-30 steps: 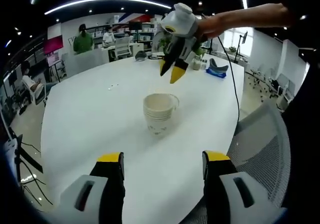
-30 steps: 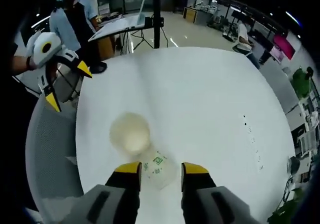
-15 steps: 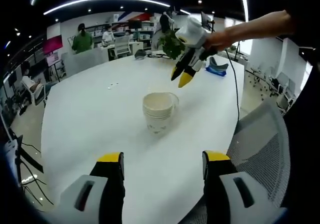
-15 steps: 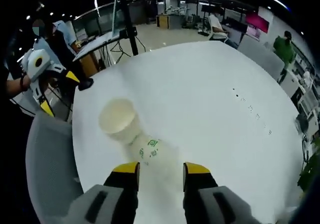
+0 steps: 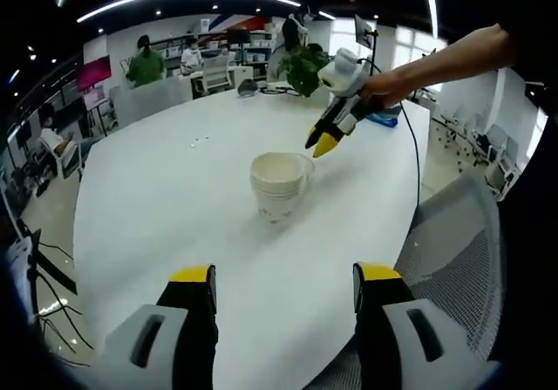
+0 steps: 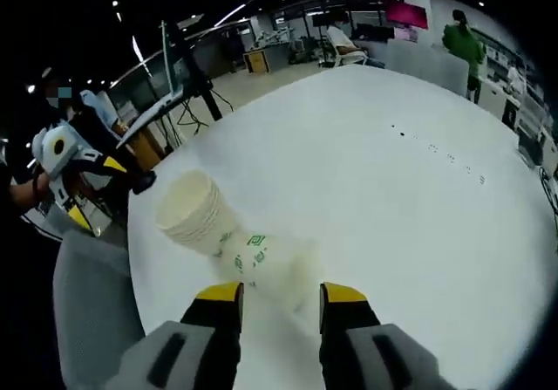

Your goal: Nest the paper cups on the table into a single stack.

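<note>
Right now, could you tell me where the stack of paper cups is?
In the left gripper view the cup stack stands mid-table, just below the right claw.

Each claw has grey jaws with black inner faces and yellow tips.

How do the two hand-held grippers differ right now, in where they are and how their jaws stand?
The right hand-held gripper hovers close beside the cup stack's rim, while the left hand-held gripper sits well back from the stack, near the table edge. From the left gripper view, the right one's yellow tips look nearly together; the left one's jaws stand wide apart. Both have yellow-tipped jaws, point towards the stack and hold nothing.
</note>
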The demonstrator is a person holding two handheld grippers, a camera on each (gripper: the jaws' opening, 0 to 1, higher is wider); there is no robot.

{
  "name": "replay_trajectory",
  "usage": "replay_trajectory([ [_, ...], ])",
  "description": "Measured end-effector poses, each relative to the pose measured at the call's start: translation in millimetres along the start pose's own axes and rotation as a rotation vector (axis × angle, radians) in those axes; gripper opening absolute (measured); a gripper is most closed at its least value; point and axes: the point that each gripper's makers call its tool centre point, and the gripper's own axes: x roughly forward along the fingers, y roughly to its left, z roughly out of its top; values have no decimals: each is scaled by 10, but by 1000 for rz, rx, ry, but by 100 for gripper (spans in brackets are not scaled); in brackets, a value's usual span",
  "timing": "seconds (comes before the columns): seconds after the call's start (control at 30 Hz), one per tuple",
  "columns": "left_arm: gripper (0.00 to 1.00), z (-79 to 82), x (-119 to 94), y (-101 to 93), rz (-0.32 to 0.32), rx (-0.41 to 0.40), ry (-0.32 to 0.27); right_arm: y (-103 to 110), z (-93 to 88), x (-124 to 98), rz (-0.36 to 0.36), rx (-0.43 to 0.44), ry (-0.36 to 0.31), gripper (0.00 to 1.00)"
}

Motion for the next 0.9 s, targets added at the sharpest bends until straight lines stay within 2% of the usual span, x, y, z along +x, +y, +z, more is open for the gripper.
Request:
replay_trajectory([
  [0.43,63,-39,35,-32,16,-20,23,-11,-77,237,106,-59,-4,37],
  [0.73,63,-58,52,-53,34,-37,33,133,-55,339,190,-84,-35,38],
  [0.8,62,-47,56,-69,36,-38,34,243,-50,357,231,-99,-42,40],
  [0.9,62,-29,54,-93,38,-37,37,328,-58,389,254,-119,-42,42],
])
